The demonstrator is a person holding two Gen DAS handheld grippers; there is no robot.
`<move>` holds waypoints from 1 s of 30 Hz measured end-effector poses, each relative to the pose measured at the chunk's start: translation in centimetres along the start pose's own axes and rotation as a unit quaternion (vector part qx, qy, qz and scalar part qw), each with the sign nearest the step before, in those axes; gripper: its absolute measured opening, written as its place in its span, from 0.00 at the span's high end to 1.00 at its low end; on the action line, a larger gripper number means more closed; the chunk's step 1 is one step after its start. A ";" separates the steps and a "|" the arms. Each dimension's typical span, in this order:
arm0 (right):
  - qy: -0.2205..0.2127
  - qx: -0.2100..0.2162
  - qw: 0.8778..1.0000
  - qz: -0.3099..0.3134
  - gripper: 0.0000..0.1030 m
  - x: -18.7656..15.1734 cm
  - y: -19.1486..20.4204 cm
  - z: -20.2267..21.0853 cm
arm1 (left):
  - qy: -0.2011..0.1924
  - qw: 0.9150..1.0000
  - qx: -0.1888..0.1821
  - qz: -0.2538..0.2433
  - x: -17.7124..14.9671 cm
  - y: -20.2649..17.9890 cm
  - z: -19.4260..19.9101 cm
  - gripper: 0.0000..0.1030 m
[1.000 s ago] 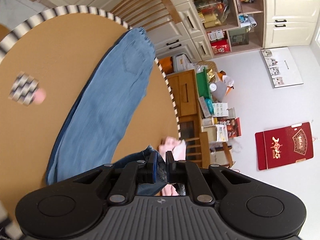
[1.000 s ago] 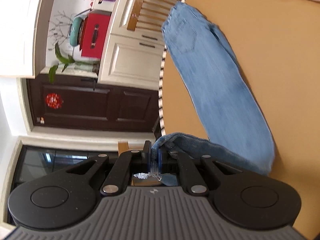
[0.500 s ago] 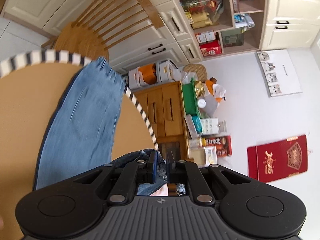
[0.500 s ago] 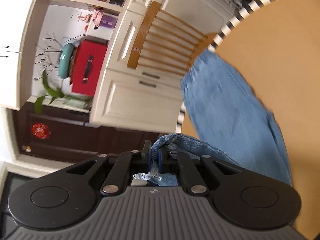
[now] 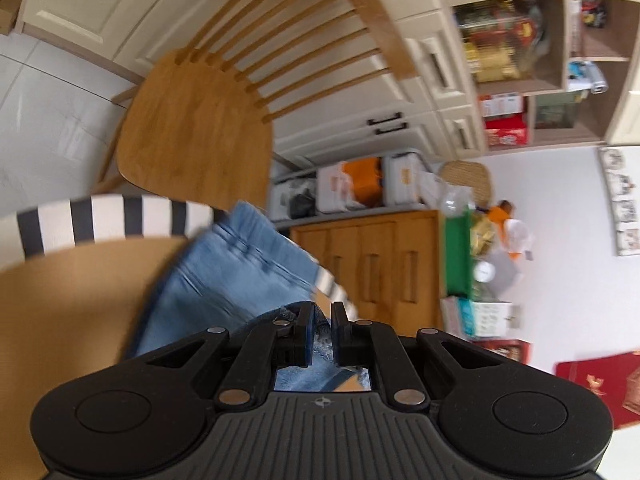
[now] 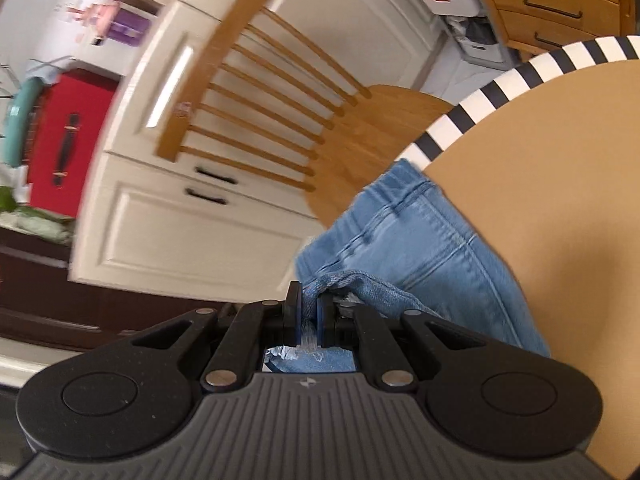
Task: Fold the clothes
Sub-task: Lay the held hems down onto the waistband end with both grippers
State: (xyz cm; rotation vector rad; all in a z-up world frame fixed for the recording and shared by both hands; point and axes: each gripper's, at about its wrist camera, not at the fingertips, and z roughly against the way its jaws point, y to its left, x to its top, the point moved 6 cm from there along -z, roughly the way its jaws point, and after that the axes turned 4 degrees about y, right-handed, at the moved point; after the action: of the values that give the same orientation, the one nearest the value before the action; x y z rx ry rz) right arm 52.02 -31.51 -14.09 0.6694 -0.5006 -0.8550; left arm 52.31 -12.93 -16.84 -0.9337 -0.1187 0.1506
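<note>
Fingers of both grippers, left [image 5: 321, 326] and right [image 6: 308, 316], pinched limp, weighty jeans [image 6: 432, 248], probably hems, near the table [image 6: 560, 160] rim

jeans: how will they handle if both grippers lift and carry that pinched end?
Probably floppy: the jeans bunch and curl at the right gripper. Likely heavyish denim that drags on the table. The waist already overhangs the striped edge, so it may slide.

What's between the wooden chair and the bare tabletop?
The table's striped edge, with the jeans' waistband draped over it, clearest in the right wrist view.
</note>
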 end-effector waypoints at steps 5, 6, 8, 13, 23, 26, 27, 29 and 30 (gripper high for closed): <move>-0.013 -0.010 1.000 -0.014 0.77 1.0 -1.7 -2.6 | -0.007 1.000 0.020 0.011 2.5 2.9 -3.9 0.82; -0.017 -0.009 1.000 -0.015 0.70 1.2 -2.0 -2.8 | -0.012 1.000 0.027 0.011 3.0 3.4 -4.4 0.68; -0.025 -0.007 0.999 -0.018 0.56 1.6 -2.5 -3.1 | -0.024 0.999 0.035 0.013 3.8 4.2 -5.1 0.62; -0.045 -0.003 0.999 -0.026 0.53 2.5 -3.9 -3.8 | -0.070 0.997 0.007 0.028 4.9 5.9 -3.5 0.62; -0.033 -0.009 0.982 0.185 0.59 -1.9 -5.4 -2.8 | -0.037 0.991 -0.040 -0.125 -1.7 6.5 -0.7 0.56; -0.030 -0.018 0.983 0.178 0.67 -2.4 -5.9 -4.1 | -0.026 0.990 -0.033 -0.134 -3.0 6.3 -2.0 0.55; -0.032 -0.024 0.983 0.178 0.69 -2.5 -6.0 -4.4 | -0.028 0.990 -0.029 -0.137 -3.1 6.2 -2.2 0.55; -0.035 -0.020 0.985 0.169 0.69 -2.5 -6.1 -4.3 | -0.031 0.989 -0.019 -0.145 -3.4 5.9 -2.5 0.54; -0.032 -0.013 0.986 0.164 0.69 -2.5 -6.2 -4.0 | -0.033 0.988 -0.014 -0.149 -3.5 5.8 -2.7 0.54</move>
State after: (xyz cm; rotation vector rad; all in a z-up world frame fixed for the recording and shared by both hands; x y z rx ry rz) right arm 50.01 -31.05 -21.60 0.5185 -0.6368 -0.5730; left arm 48.90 -12.27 -23.23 -0.9280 -0.3198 -0.0966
